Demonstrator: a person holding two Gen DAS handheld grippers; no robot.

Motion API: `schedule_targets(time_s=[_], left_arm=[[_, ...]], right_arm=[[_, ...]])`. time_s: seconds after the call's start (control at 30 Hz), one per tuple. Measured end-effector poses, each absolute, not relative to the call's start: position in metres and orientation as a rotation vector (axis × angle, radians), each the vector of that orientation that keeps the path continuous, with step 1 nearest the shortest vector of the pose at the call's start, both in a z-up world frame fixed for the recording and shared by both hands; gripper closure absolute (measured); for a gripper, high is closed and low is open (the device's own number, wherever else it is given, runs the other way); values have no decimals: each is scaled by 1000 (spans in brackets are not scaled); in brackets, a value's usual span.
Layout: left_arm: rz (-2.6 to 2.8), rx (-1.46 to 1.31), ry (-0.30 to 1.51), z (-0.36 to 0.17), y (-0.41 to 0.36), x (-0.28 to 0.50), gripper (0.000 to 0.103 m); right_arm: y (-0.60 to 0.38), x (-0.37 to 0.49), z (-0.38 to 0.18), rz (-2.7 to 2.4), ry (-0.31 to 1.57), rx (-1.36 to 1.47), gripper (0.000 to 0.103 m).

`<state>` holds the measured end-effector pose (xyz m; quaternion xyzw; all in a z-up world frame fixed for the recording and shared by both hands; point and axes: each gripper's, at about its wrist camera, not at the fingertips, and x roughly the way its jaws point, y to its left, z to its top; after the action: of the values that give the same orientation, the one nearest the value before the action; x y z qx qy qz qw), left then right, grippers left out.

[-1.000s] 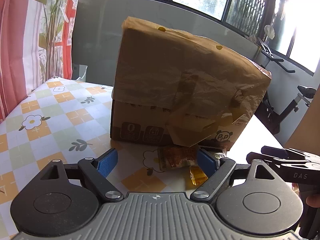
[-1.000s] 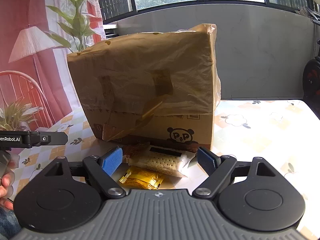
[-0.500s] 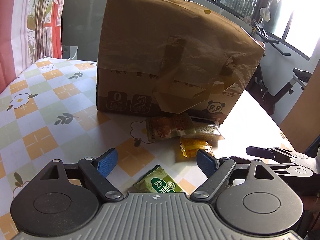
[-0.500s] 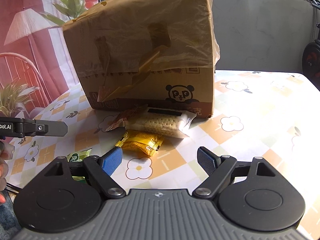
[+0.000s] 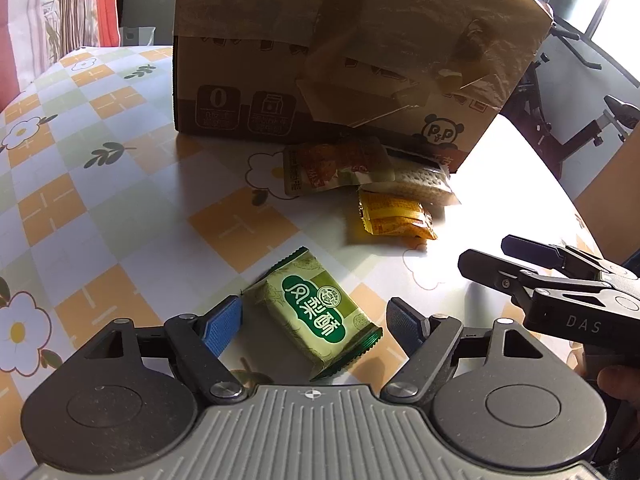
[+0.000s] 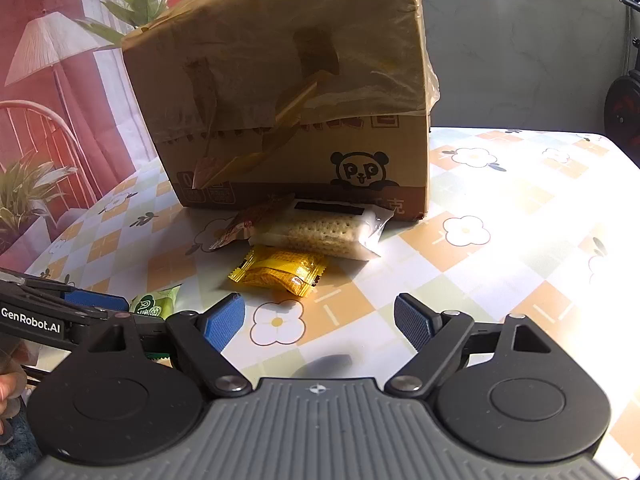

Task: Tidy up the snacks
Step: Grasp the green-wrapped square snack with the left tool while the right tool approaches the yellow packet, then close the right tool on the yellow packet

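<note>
Your left gripper (image 5: 314, 320) straddles the green pineapple-cake packet (image 5: 316, 314) on the flowered tablecloth (image 5: 100, 216); its jaws have just been closing, yet the blue pads stand clear of the wrapper on both sides. Your right gripper (image 6: 320, 322) is spread wide over bare cloth. The yellow packet (image 6: 280, 270), cracker pack (image 6: 320, 232) and orange pouch (image 5: 332, 164) lie by the panda-printed carton (image 6: 288, 100) (film-wrapped).

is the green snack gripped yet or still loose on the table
Loose. The green snack lies flat on the table between the left gripper's closing jaws; gaps show at both pads.
</note>
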<state>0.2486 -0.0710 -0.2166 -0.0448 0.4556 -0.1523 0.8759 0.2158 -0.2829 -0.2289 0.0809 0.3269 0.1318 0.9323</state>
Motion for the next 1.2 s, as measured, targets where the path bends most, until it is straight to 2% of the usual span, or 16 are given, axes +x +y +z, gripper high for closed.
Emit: schedule_targets(time_s=[0.3,0.63,0.77,0.87,0.9,0.93,1.2], left_arm=[[-275,-46,929,-217,-70,252,31],[-225,-48,903,-216,-54,254,31],[-219,-64,894,-216,-45,254,33],[-229,-84,890,-215,-37,254,45],[-234,-92,889,-214,-34,254,53],[-236,-100,888,-214,-32,254,57],[-260,-132,867,-216,-24,255,59]], right_arm=[[-281,218,-232,272,685,159,19],[-264,244,-233,343,731,105,19],[-251,264,-238,383,753,68,24],[-244,268,-238,369,760,44,31],[-242,268,-238,379,765,52,34],[-241,266,-237,394,774,58,36],[-221,256,-226,475,820,-10,37]])
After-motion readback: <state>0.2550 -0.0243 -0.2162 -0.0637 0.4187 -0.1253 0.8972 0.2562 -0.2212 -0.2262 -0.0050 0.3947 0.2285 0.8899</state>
